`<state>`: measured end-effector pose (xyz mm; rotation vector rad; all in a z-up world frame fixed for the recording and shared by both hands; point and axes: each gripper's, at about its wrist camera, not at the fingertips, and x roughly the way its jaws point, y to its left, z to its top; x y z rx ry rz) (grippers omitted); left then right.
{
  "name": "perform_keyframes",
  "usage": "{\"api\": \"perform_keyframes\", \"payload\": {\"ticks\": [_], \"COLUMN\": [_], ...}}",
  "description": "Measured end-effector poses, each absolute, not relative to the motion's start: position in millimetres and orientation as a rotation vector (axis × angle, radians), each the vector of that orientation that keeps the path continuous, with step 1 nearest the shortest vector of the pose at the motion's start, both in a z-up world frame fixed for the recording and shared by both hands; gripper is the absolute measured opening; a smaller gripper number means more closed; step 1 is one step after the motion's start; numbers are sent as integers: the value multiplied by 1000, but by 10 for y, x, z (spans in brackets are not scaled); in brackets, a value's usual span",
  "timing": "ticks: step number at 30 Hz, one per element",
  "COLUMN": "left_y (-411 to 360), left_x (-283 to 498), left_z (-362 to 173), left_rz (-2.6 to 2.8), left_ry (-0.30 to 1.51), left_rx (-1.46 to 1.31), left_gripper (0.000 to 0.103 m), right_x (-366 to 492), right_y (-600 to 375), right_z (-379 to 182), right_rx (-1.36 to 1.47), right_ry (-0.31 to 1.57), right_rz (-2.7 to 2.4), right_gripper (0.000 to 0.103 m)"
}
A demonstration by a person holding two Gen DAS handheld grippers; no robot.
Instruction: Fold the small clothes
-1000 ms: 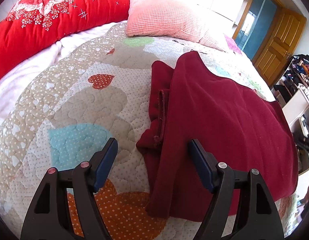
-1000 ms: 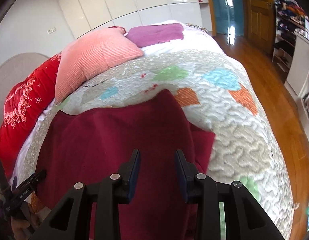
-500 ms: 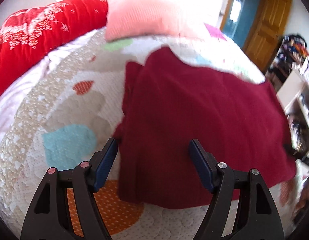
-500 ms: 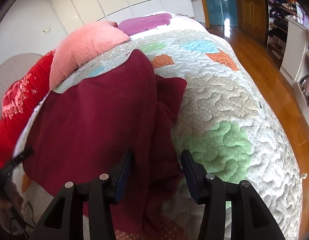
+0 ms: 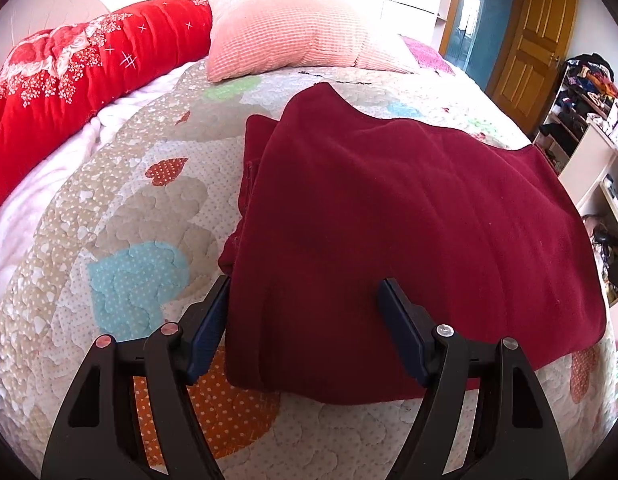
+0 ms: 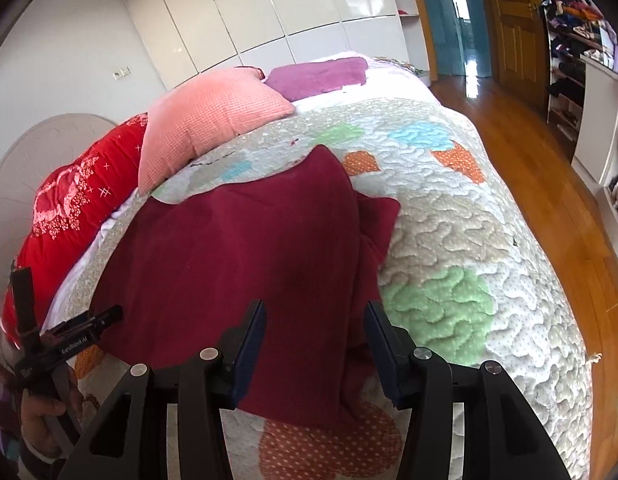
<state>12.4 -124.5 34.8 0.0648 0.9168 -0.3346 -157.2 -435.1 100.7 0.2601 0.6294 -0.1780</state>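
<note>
A dark red garment [image 5: 409,232] lies folded on the patchwork quilt [image 5: 121,220], with a folded-under layer showing along its left edge. My left gripper [image 5: 305,300] is open and empty, hovering over the garment's near left corner. In the right wrist view the same garment [image 6: 245,256] lies flat, a layer sticking out at its right edge. My right gripper [image 6: 315,316] is open and empty above the garment's near right edge. The left gripper's body also shows at the left of that view [image 6: 69,340].
A pink pillow [image 5: 293,32] and a red floral bolster [image 5: 69,76] lie at the bed's head. A purple cloth [image 6: 321,74] lies beyond the pillow. White wardrobes [image 6: 269,12], wooden floor [image 6: 557,184], a door and shelves stand to the right.
My right gripper has opened wider and pulled back toward the garment's near right edge. My left gripper has shifted right over the garment's near left corner. The garment lies still.
</note>
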Motion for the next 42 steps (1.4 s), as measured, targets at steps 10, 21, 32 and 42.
{"api": "perform_keyframes", "payload": {"ticks": [10,21,32,42], "left_y": [-1049,-714,-585,-668], "left_x": [236,378,417,387], "left_z": [391,313,173,142], "left_rz": [-299,-284,-344,-355], "left_ry": [928,997,1023,984], "left_rx": [2,-140,-249,-231], "left_gripper": [74,74,78,87], "right_x": [-1099,-88,1244,1458], "right_y": [-4373,-3383,-2009,-1809], "right_z": [996,1243,878,616], "right_rx": [247,210,-10,-249], "right_ry": [669,777,992,947], "right_rz": [-217,142,220,125], "right_gripper": [49,50,59,38]}}
